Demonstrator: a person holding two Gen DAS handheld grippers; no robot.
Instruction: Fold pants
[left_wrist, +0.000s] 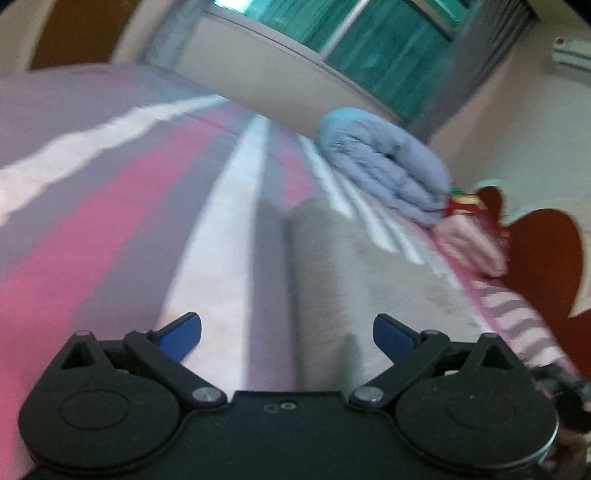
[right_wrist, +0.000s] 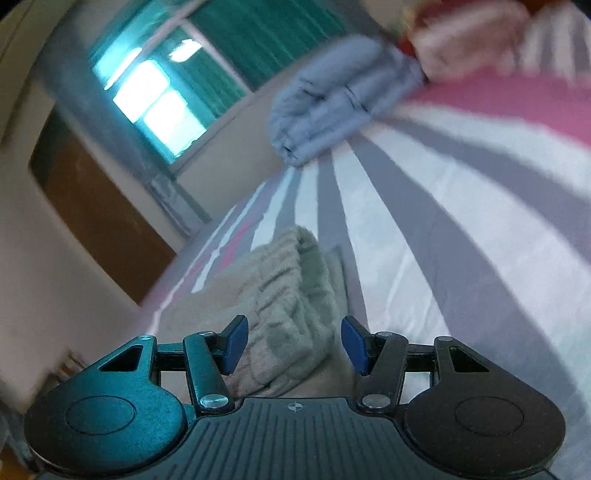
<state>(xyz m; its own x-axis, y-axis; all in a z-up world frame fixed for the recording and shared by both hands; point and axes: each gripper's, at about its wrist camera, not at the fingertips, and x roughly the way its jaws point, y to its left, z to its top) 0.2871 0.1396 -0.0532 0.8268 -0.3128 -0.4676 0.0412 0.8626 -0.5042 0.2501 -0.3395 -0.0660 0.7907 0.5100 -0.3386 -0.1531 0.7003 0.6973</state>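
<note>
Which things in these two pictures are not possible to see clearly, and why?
- Beige pants: right wrist view, lower part hidden behind the right claw.
- Pants in left wrist view: motion blur leaves no folds visible.
- Pink bundle: blurred, kind unclear.
- Blue folded cloth: blurred, garment type unclear.
- Left claw: open, nothing between its pads.

A bed covered by a pink, grey and white striped sheet fills both views. On it lie beige ribbed-waist pants at lower centre, a folded blue-grey quilt above, and blurred pink folded cloth at right.
</note>
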